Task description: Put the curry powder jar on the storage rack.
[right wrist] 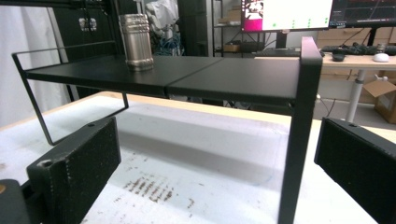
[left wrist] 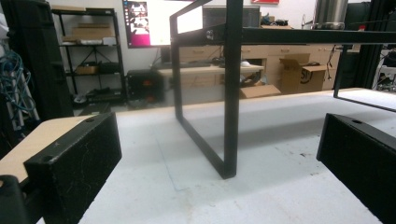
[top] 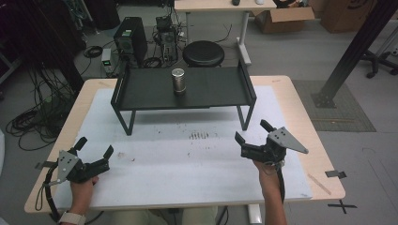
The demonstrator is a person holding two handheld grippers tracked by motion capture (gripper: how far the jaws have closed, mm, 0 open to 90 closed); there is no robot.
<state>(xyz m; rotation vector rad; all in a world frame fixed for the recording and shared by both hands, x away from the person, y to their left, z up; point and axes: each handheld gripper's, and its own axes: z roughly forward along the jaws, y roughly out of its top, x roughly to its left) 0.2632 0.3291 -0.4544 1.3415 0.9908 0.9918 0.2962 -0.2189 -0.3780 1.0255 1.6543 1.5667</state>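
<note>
brushed-metal ribbing marks the steel cup (top: 178, 80), which stands upright near the middle of the black shelf rack (top: 141, 93), well above the white table mat (top: 187, 164) and at the far side of the table. both tools rest near the person's edge, each with its jaws spread wide and nothing between them: the left gripper (top: 95, 150) at the near left, the right gripper (top: 248, 133) at the near right. the cup's long axis runs straight up, and it lies far and a little to the left of the right gripper, far and well to the right of the left one. judging by the high view, the right gripper sits the nearer of the two and already faces the shelf top; in the right gripper view the cup (right wrist: 136, 42) shows up and left of the jaws, so a reach would likely go forward, upward and slightly left over the rack's front edge.
</note>
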